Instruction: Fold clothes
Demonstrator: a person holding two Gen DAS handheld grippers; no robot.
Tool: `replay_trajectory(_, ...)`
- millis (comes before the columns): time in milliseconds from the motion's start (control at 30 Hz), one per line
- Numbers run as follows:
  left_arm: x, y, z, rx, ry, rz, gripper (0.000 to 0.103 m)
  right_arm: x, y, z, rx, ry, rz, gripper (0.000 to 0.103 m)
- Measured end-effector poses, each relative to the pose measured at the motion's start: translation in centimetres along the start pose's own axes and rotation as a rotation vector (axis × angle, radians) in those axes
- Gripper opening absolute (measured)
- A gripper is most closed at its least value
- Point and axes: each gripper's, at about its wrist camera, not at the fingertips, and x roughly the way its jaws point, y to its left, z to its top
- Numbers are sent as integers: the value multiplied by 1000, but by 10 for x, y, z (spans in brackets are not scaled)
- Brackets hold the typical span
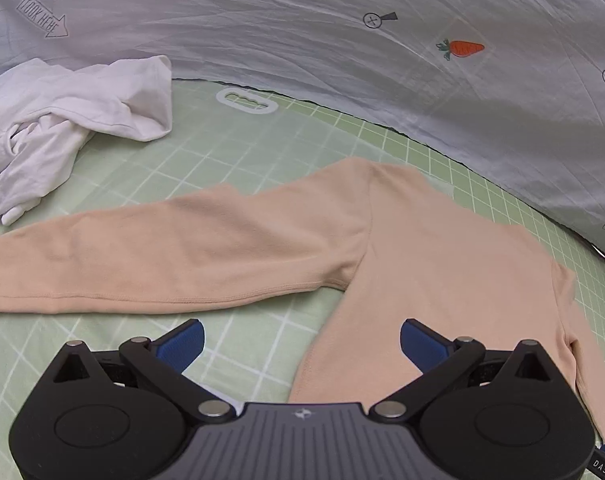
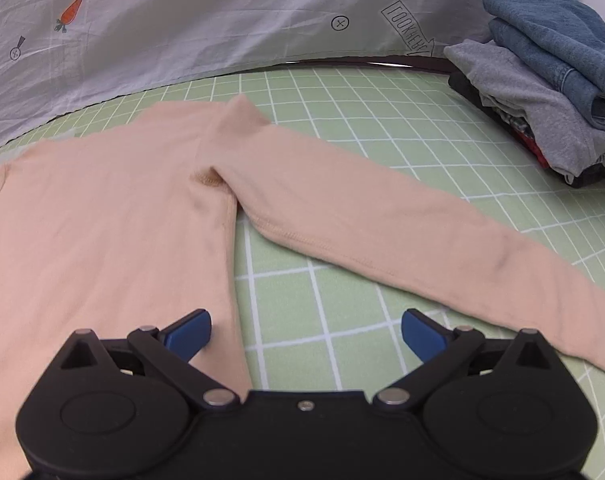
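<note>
Both the left gripper (image 1: pixel 301 340) and right gripper (image 2: pixel 306 330) gape empty over the peach shirt (image 1: pixel 414 248); only the left view shows crumpled white clothes (image 1: pixel 58 120), only the right a folded stack (image 2: pixel 550 80).

Pale green cutting mat (image 1: pixel 262 148) with white grid lines covering the work surface, grey-white wrinkled sheet (image 1: pixel 302 32) rising behind it at twelve o'clock, printed with orange carrots (image 1: pixel 464 49), crossed circles and arrow labels, soft even light
</note>
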Motion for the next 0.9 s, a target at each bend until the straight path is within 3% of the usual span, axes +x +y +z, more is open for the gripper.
replay_trajectory(433,-39,133,-24,-190,-17,118,103,-50,68,-56,-100,15,69,103)
replay_trajectory(600,-36,177,-14,-204,-23,145,103,-52,94,-66,-55,30,73,103)
replay_trajectory(900,-22,248,4,-236,-40,206,103,-48,115,-74,114,-1,-17,103)
